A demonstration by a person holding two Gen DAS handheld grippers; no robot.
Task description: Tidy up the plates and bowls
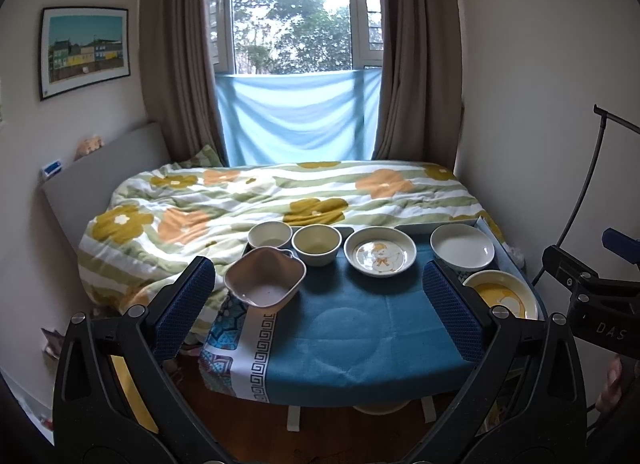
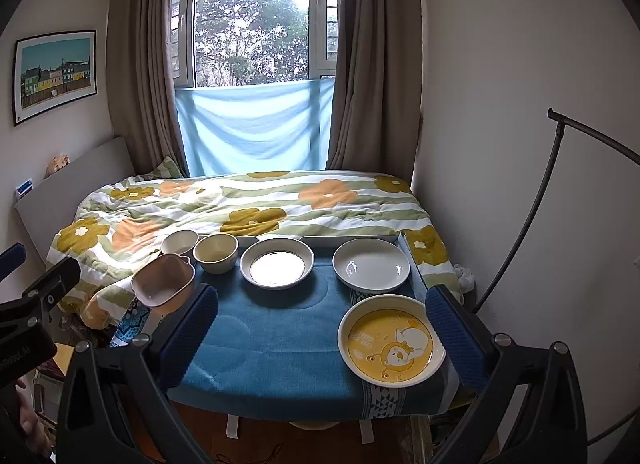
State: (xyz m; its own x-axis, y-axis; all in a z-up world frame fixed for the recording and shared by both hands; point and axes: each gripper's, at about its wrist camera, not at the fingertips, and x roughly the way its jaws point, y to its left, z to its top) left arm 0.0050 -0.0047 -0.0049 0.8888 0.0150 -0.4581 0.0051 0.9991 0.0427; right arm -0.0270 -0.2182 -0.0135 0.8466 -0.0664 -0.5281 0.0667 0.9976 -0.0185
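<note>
Plates and bowls sit on the blue-covered tabletop [image 2: 272,348] in front of the bed [image 2: 240,204]. At its far edge stand 2 round bowls, a white bowl [image 1: 270,235] and a cream bowl [image 1: 317,244], then a duck-print plate [image 1: 380,251] and a white plate [image 2: 371,264]. A pink square bowl [image 1: 264,278] rests at the left corner, and a yellow plate [image 2: 391,340] lies near the right front. The left gripper [image 1: 320,304] and right gripper [image 2: 328,340] both hang spread wide above the cloth, holding nothing.
</note>
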